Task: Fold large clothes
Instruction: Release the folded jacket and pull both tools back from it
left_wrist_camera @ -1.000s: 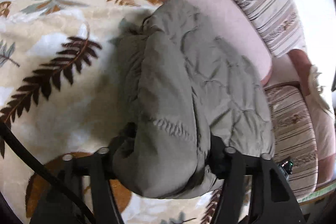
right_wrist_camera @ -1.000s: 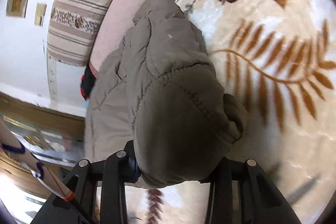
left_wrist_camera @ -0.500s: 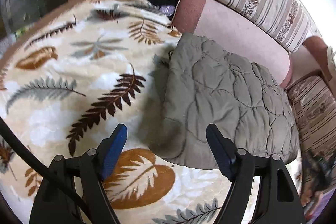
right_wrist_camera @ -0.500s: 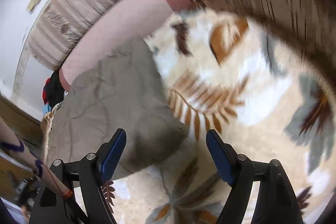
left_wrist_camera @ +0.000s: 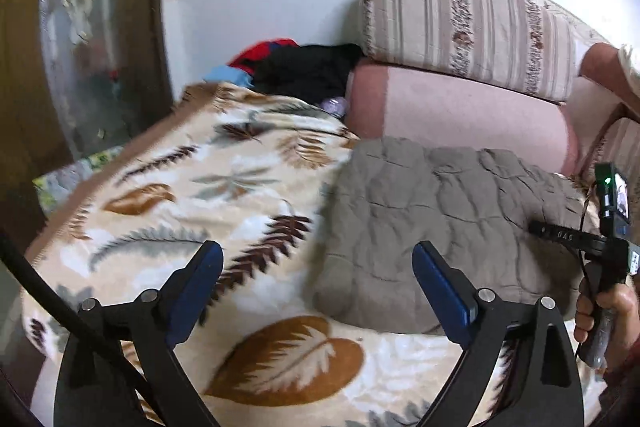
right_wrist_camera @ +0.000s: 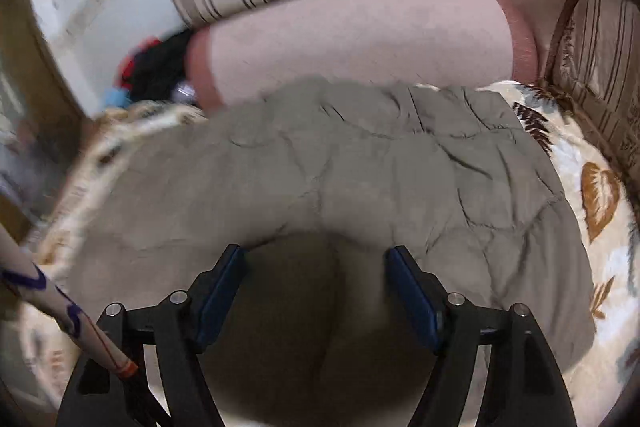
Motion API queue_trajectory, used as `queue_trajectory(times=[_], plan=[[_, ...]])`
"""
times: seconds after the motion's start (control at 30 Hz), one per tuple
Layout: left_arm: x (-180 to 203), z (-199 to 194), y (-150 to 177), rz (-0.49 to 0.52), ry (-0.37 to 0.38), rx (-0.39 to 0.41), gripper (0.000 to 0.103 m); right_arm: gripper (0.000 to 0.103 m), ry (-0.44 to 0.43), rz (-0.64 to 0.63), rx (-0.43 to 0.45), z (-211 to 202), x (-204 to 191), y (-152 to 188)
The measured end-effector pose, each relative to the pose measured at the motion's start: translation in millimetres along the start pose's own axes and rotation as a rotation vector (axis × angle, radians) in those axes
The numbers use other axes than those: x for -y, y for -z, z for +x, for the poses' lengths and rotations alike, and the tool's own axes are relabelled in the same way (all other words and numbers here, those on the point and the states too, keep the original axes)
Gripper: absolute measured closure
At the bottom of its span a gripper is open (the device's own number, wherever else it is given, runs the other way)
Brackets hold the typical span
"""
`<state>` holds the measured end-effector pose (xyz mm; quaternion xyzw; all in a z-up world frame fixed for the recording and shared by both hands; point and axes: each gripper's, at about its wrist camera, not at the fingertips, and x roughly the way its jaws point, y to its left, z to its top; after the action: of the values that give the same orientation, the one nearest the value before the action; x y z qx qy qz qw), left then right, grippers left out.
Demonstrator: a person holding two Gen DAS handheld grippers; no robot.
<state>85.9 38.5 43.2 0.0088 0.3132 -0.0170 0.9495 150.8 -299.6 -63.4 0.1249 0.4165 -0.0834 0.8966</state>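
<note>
A grey-green quilted jacket (left_wrist_camera: 436, 223) lies folded flat on a cream blanket with a leaf print (left_wrist_camera: 208, 195). My left gripper (left_wrist_camera: 316, 287) is open and empty, held back above the blanket near the jacket's front left corner. The right gripper's body shows at the right edge of the left wrist view (left_wrist_camera: 600, 243). In the right wrist view the jacket (right_wrist_camera: 360, 167) fills the middle. My right gripper (right_wrist_camera: 316, 291) is open, just above the jacket's near edge, with nothing between its pads.
A pink bolster (left_wrist_camera: 460, 107) and a striped cushion (left_wrist_camera: 460, 23) lie behind the jacket. A second striped cushion (right_wrist_camera: 600, 67) stands at the right. A pile of black, red and blue clothes (left_wrist_camera: 296, 67) sits in the far corner by the wall.
A second ago both grippers were shut on bunched folds of the jacket. They have let go, opened and drawn back, and the jacket now lies flat and folded.
</note>
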Motion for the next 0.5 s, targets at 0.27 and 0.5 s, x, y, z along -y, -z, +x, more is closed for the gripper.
queue_trajectory(times=[0.27,0.5], plan=[[-11,-25,0,-0.032,-0.078,0.091,0.007,0.021,0.031,-0.050,0.034,-30,-9,9],[-9,-57,0,-0.036,-0.120,0.173,0.003,0.020,0.012,-0.142,0.072,-64,-53,46]])
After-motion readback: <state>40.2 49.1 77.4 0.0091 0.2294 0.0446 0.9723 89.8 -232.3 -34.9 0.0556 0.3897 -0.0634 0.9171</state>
